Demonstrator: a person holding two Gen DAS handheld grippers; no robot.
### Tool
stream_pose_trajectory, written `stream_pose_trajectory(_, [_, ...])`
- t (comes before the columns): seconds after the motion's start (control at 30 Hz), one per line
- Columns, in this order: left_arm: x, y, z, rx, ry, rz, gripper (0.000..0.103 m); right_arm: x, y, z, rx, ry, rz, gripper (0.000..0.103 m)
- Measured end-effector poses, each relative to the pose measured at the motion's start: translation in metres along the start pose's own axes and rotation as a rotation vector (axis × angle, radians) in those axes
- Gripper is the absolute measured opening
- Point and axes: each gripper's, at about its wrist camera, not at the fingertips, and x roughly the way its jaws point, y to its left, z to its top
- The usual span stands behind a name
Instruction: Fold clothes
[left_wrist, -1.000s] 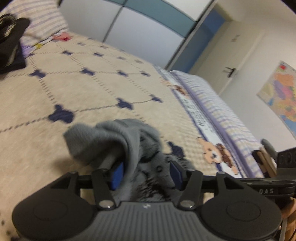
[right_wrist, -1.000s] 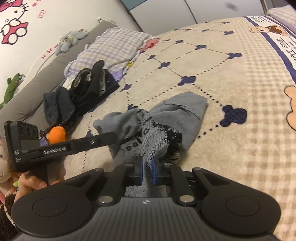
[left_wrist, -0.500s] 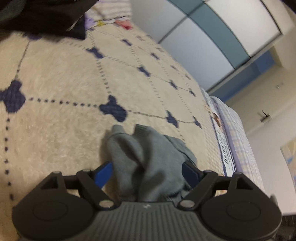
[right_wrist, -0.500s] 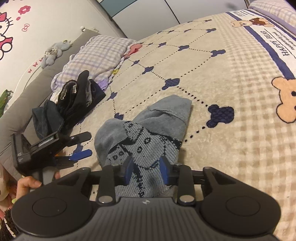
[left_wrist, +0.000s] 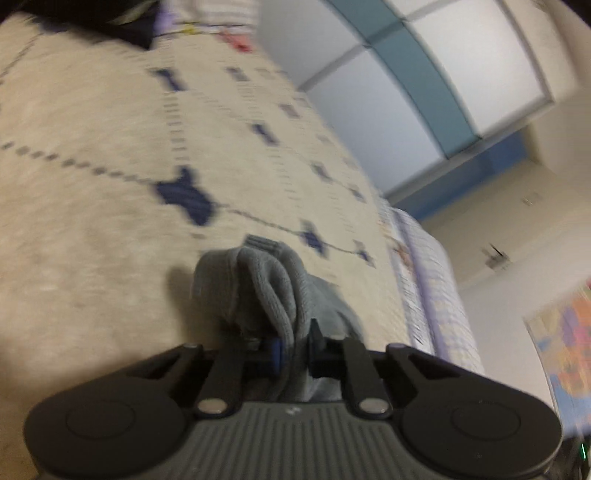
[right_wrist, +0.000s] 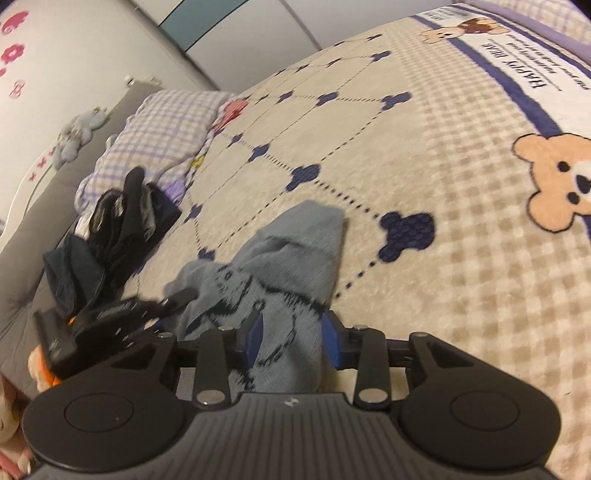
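My left hand-held gripper (left_wrist: 293, 350) is closing on the grey sock (right_wrist: 291, 258), it seems; my right hand-held gripper (right_wrist: 291, 338) is standing released around it, so next I am folding it over on the bed (right_wrist: 461, 258).

I am in a home bedroom, likely a child's. A beige blanket (right_wrist: 461, 229) with navy clover shapes and cartoon bears covers the bed I work on. A lilac checked pillow (right_wrist: 162, 129) lies at its head, beside a grey padded headboard (right_wrist: 33, 236) holding a small plush toy (right_wrist: 75, 138). Pink cartoon stickers (right_wrist: 13, 55) dot the wall, and a wardrobe (left_wrist: 424, 85) with white and teal panels stands beyond.
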Motion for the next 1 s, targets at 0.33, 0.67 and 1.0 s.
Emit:
stream_pose_trajectory(0.33, [-0.005, -0.076, -0.070, 0.497, 0.242, -0.260, 0.011, -0.003, -0.011, 0.012, 0.029, -0.028, -0.011, 0.039])
stream_pose_trajectory(0.67, [-0.002, -0.102, -0.132, 0.837, 0.423, -0.234, 0.011, 0.001, 0.005, 0.011, -0.044, 0.006, 0.041, 0.040])
stream_pose_trajectory(1.0, [-0.002, -0.099, -0.132, 0.819, 0.405, -0.223, 0.017, 0.004, 0.047, 0.003, -0.199, -0.003, 0.105, 0.048])
